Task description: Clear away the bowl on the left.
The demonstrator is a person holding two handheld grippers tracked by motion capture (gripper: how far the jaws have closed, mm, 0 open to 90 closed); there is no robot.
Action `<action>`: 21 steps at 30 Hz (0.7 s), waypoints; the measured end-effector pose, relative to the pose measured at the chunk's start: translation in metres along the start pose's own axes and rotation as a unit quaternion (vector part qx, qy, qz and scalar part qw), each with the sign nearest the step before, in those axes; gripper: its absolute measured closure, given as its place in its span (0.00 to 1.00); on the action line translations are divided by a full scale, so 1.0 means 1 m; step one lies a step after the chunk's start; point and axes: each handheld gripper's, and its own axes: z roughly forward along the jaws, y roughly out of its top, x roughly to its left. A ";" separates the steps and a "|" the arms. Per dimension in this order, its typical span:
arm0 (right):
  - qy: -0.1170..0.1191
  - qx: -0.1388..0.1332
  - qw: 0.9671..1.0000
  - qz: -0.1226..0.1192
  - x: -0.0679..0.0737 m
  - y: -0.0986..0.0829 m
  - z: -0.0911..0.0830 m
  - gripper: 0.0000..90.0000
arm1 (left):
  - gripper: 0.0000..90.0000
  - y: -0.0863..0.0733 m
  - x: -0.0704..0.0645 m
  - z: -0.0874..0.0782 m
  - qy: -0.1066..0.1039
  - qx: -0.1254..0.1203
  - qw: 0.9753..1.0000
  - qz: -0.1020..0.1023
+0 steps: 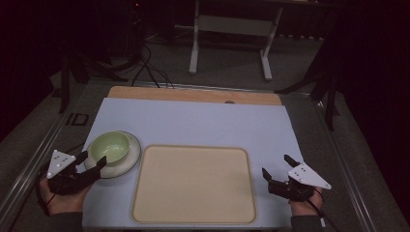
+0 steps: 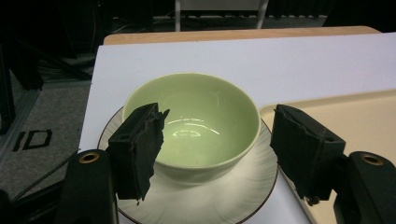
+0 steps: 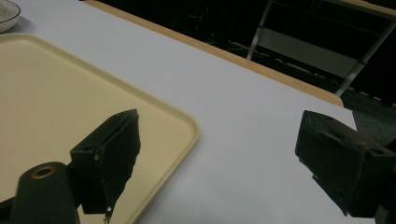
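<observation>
We see a green bowl (image 1: pixel 110 147) sitting on a white plate (image 1: pixel 129 162) at the table's left, just beside an empty tray (image 1: pixel 193 183). Our left gripper (image 1: pixel 95 163) gapes wide around the bowl, holding nothing. Our right gripper (image 1: pixel 276 169) hangs open and empty by the tray's right edge. The bowl looks glazed, hard, slippery and breakable; we judge the rim the best hold.

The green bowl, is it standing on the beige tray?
No, the green bowl stands on a white plate left of the beige tray.
</observation>
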 end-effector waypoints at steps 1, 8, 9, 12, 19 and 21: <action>0.001 -0.001 1.000 0.000 0.001 0.000 0.000 0.15 | 0.39 0.000 0.000 0.000 0.000 0.001 1.000 0.001; 0.008 -0.005 1.000 -0.007 0.002 0.001 0.000 0.15 | 0.39 0.000 0.000 0.000 0.006 0.000 1.000 0.000; 0.008 -0.005 1.000 -0.008 0.002 0.001 0.000 0.15 | 0.39 0.000 0.000 0.000 0.006 0.000 1.000 0.000; 0.010 -0.005 1.000 -0.007 0.002 0.001 0.001 0.15 | 0.39 0.000 0.000 0.000 0.008 -0.001 1.000 0.000; 0.007 -0.006 1.000 -0.006 0.002 0.000 0.002 0.15 | 0.38 0.006 0.005 -0.001 0.010 -0.012 1.000 -0.015; 0.007 -0.007 1.000 -0.006 0.002 0.000 0.002 0.15 | 0.38 0.008 0.006 -0.001 0.011 -0.015 1.000 -0.019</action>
